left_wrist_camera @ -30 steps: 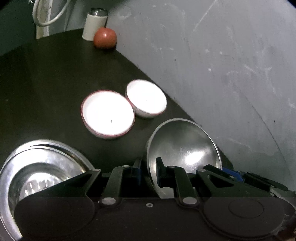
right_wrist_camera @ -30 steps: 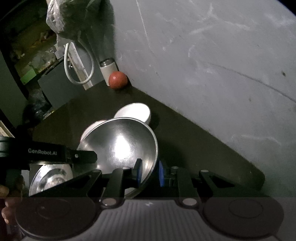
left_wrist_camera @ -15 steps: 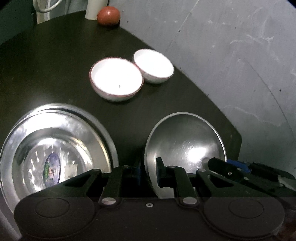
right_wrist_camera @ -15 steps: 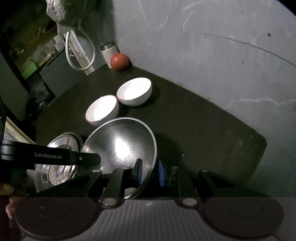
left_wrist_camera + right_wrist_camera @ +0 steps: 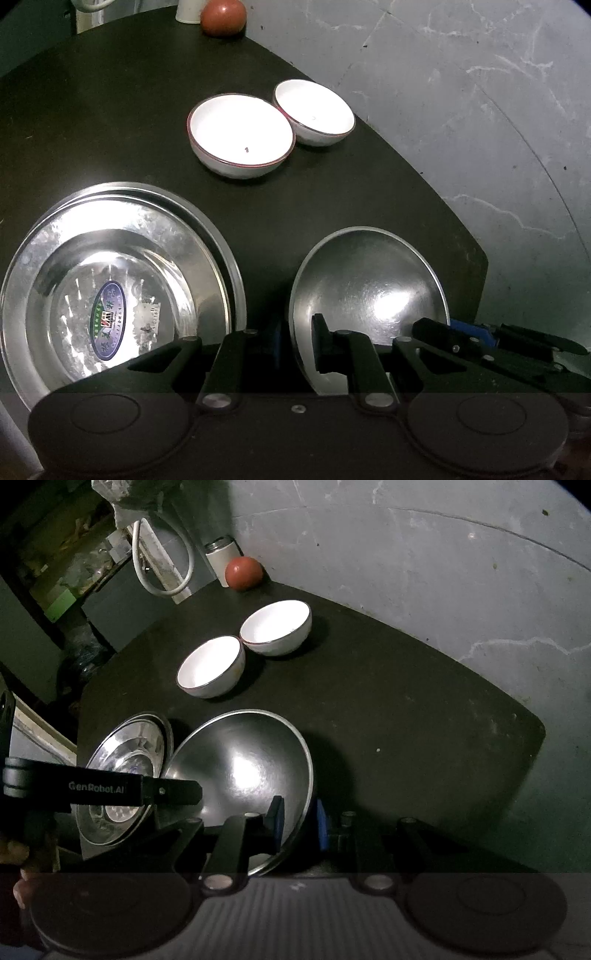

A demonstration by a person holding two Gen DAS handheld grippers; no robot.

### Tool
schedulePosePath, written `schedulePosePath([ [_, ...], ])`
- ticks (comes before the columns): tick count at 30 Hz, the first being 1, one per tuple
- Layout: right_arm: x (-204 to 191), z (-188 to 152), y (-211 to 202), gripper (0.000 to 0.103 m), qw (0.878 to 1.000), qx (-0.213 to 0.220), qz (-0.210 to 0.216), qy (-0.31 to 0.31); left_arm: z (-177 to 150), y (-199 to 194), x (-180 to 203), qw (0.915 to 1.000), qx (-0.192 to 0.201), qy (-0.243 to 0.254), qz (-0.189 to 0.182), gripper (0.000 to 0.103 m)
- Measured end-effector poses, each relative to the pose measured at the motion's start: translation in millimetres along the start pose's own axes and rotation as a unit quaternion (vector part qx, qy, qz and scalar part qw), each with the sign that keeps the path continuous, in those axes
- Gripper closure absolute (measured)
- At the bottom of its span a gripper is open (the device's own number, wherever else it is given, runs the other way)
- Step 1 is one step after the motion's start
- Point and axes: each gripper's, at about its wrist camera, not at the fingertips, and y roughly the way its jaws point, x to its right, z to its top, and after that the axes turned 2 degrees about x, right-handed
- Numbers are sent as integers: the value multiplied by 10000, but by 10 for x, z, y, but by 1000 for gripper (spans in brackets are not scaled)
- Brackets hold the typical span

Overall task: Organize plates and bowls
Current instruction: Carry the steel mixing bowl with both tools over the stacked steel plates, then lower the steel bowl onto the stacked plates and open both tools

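Observation:
A shiny steel bowl (image 5: 369,295) (image 5: 240,768) hangs tilted over the dark table, pinched from both sides. My left gripper (image 5: 295,343) is shut on its left rim, one pad inside and one outside. My right gripper (image 5: 301,823) is shut on the opposite rim, and it also shows at the right of the left wrist view as the right gripper (image 5: 480,339). Left of the bowl lie stacked steel plates (image 5: 110,295) (image 5: 122,764) with a sticker in the middle. Two white bowls (image 5: 240,133) (image 5: 314,110) stand side by side farther back, touching.
A red round fruit (image 5: 243,572) and a white cup (image 5: 223,557) sit at the table's far corner by the grey wall (image 5: 406,572). The table's edge (image 5: 480,258) runs close on the right. A hand (image 5: 18,867) holds the left gripper's body (image 5: 103,786). Clutter and a hose stand beyond the table.
Both grippers have tipped downward with the steel bowl still held between them. The stacked plates and the white bowls have come fully into view, and the bowl sits closer to the table.

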Motion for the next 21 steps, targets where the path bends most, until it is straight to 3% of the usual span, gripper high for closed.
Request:
schedulePosePath([
  [15, 6, -7, 22, 76, 10000, 18, -14, 25, 5, -9, -14, 10000, 68, 13, 2, 81],
  [21, 21, -4, 21, 73, 10000, 55, -33, 70, 17, -78, -7, 9998, 202, 68, 26, 72],
])
